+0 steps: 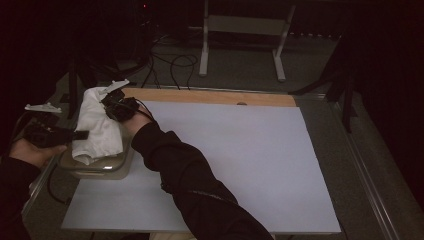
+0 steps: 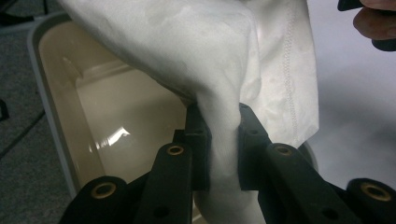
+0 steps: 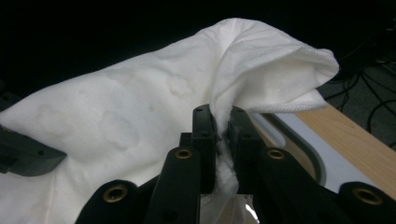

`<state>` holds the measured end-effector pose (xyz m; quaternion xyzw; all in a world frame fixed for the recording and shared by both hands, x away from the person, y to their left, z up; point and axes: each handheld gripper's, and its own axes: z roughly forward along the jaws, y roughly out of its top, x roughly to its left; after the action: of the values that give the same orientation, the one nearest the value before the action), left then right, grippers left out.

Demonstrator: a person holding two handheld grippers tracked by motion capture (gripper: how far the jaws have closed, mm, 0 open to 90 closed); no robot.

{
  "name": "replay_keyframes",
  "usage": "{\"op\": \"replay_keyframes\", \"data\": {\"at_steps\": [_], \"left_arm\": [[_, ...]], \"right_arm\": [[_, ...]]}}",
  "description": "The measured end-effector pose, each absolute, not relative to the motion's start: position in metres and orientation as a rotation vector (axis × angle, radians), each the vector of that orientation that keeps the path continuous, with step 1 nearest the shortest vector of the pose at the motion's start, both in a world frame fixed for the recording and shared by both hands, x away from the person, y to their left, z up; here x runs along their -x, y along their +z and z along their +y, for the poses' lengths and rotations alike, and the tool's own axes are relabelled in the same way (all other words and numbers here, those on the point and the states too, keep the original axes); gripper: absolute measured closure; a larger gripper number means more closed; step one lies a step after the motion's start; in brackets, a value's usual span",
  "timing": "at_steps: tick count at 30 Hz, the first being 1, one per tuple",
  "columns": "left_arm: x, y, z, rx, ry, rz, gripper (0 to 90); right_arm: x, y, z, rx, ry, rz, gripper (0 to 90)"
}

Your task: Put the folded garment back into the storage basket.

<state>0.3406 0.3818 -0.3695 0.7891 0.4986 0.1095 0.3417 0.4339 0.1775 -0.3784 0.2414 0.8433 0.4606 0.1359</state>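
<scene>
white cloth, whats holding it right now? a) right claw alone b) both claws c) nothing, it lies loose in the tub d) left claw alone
b: the left claw is shut on a fold of the white cloth, and the right claw is shut on another fold, above the beige tub.

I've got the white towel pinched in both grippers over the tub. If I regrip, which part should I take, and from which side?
Take the towel by its stitched hem, the firmest, thinnest edge, coming from the table side, where it hangs outside the tub. The left gripper and right gripper now pinch bunched mid-cloth, which probably slips more.
</scene>
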Motion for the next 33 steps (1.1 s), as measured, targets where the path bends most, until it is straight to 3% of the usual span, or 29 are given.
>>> {"op": "replay_keyframes", "data": {"at_steps": [13,14,16,18,23,33], "left_arm": [[-0.347,-0.403,0.388,-2.054,0.228,1.386,77.0],[-0.348,-0.405,0.388,-2.046,0.234,1.407,74.1],[-0.349,-0.408,0.388,-2.045,0.255,1.445,55.0],[-0.35,-0.408,0.388,-2.039,0.265,1.47,41.4],[-0.35,-0.406,0.38,-2.051,0.303,1.488,18.8],[-0.348,-0.399,0.368,-2.071,0.321,1.475,10.9]], "right_arm": [[-0.441,-0.412,0.192,-0.783,1.279,2.506,82.0],[-0.442,-0.414,0.193,-0.796,1.272,2.517,80.3],[-0.444,-0.421,0.194,-0.807,1.26,2.56,64.0],[-0.445,-0.425,0.196,-0.794,1.235,2.597,46.3],[-0.444,-0.422,0.197,-0.764,1.227,2.624,30.7],[-0.44,-0.414,0.19,-0.745,1.246,2.617,20.7]]}}
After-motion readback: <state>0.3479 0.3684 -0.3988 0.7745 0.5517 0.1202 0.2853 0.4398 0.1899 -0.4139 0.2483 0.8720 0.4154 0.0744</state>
